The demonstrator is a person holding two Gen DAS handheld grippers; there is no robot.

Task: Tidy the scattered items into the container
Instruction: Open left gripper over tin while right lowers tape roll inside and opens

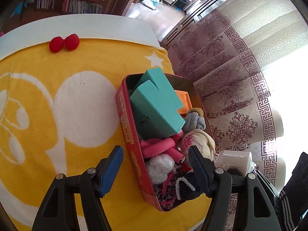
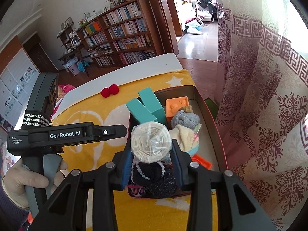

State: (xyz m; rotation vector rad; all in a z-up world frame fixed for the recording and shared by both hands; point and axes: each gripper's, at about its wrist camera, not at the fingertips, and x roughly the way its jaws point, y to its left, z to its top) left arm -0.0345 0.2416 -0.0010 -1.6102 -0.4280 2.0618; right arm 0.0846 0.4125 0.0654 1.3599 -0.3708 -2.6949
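The yellow blanket (image 1: 57,115) is covering most of the white table (image 1: 96,25), and the red tin (image 1: 123,115) is sitting near its right edge, already heaped with things, so the tidying is looking nearly finished.

Inside the tin, two teal boxes (image 1: 156,111) are leaning one on the other at the far end, with one orange block (image 1: 183,101) just beside them. A second orange piece (image 2: 202,161) is showing low at the near right, though I cannot tell what it is. One grey sock ball (image 1: 194,121) and one cream sock ball (image 1: 198,144) are lying along the right wall, several pink foam rollers (image 1: 159,146) are crowding the middle, too overlapped to count, and one white plastic bundle (image 1: 158,167) and one dark fuzzy sock (image 2: 154,179) are filling the near end.

The right tongs (image 2: 151,146) are gripping one roll of white cord in clear wrap (image 2: 151,143) and holding it above the near end of the tin; dropping it in seems to be the step in hand. The left tongs (image 1: 154,173) are standing wide and empty, one finger hanging over the blanket, the other over the tin.

Two red balls (image 1: 64,42), touching each other, are waiting at the far edge of the blanket, well apart from the tin; they appear to be all that is left out.
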